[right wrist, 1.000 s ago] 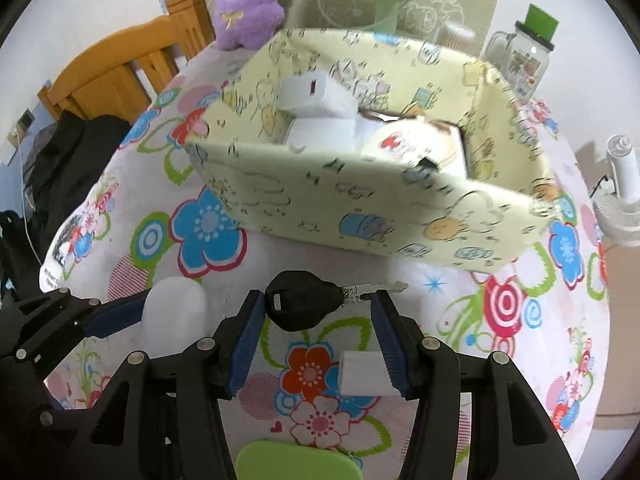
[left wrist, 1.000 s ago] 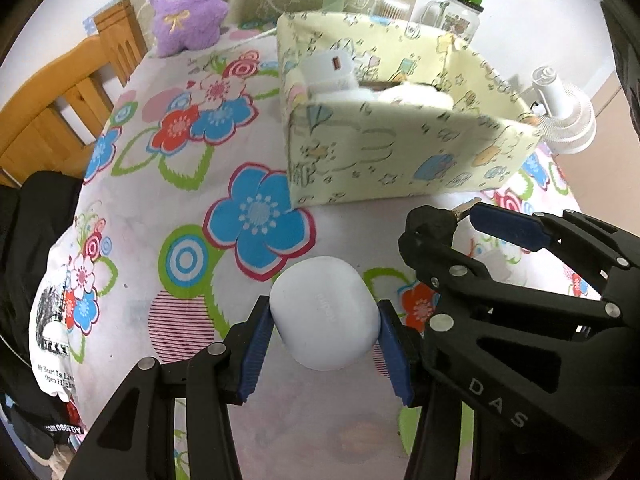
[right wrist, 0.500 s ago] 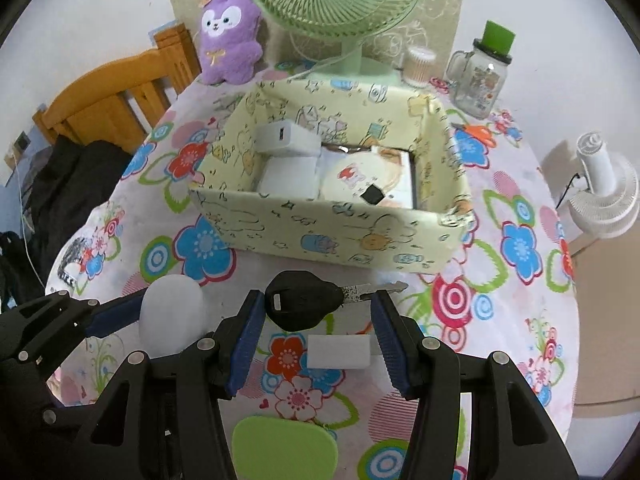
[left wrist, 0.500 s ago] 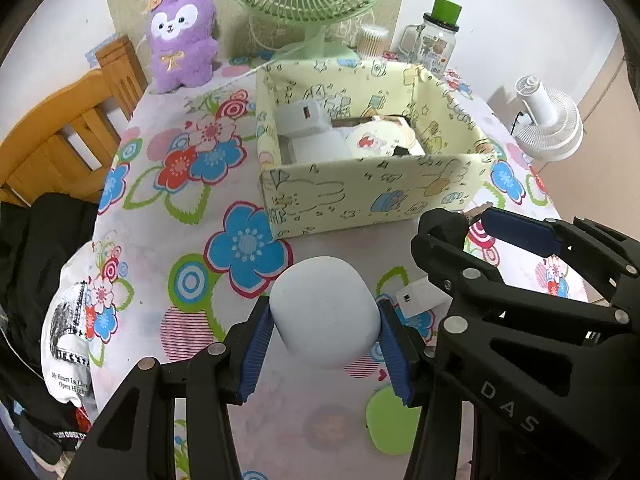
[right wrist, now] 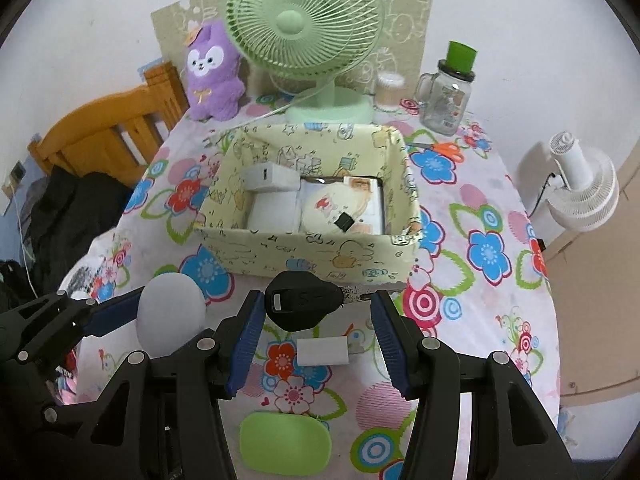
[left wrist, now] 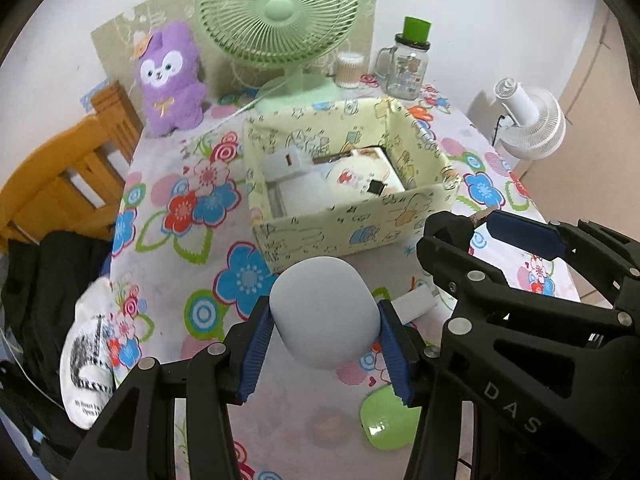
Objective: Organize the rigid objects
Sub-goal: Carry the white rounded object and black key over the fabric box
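Fingers of my left gripper (left wrist: 324, 332) pinch a white egg-shaped object (left wrist: 324, 314) by its sides, held above the tablecloth (right wrist: 472, 320). My right gripper (right wrist: 316, 316) clamps a black key (right wrist: 300, 305) lengthwise, head left, blade pointing right, tip hidden against the pad. Below lie a white adapter (right wrist: 323, 351) and green case (right wrist: 285, 446). Beyond sits the patterned box (right wrist: 312, 256), its contents partly hidden.

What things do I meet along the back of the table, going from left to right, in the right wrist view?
purple plush toy → green fan → cotton swab jar → glass mug jar with green lid → white fan, which stands beyond the table's right edge.
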Motion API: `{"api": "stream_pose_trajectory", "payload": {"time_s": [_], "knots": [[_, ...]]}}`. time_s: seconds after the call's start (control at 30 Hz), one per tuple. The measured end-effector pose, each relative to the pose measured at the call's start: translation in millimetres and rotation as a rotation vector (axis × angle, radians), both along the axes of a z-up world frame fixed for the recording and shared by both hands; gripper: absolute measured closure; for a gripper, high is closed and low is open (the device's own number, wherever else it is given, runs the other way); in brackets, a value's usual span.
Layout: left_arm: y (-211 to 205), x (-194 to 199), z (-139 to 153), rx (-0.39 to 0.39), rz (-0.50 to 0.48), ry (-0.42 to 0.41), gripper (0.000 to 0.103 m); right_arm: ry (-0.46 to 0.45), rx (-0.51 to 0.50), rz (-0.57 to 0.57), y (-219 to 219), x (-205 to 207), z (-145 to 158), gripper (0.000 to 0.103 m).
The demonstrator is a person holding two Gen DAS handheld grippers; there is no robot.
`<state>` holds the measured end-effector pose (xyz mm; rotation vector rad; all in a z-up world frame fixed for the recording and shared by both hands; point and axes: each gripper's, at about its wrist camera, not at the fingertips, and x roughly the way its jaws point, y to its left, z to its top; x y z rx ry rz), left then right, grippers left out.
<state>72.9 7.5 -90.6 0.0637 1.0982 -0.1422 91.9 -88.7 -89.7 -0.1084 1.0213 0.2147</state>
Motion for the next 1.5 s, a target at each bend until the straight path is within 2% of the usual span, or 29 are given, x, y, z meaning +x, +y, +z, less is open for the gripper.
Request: {"api": "stream_pose_trajectory", "payload": {"time_s": [0.33, 0.67, 1.5], "knots": [[-5, 11, 15, -0.014, -0.038, -0.020, 0.050, -0.006, 0.005, -0.061, -7, 5, 16, 0.046], [-10, 33, 21, -0.024, -0.010, -0.031, 0.050, -0.010, 0.016, -0.017, -13, 28, 25, 0.045], [-28, 101, -2, -0.017, 0.038, 0.024, 0.050, 0.044, 0.056, 0.053, -29, 98, 11, 0.045]]}}
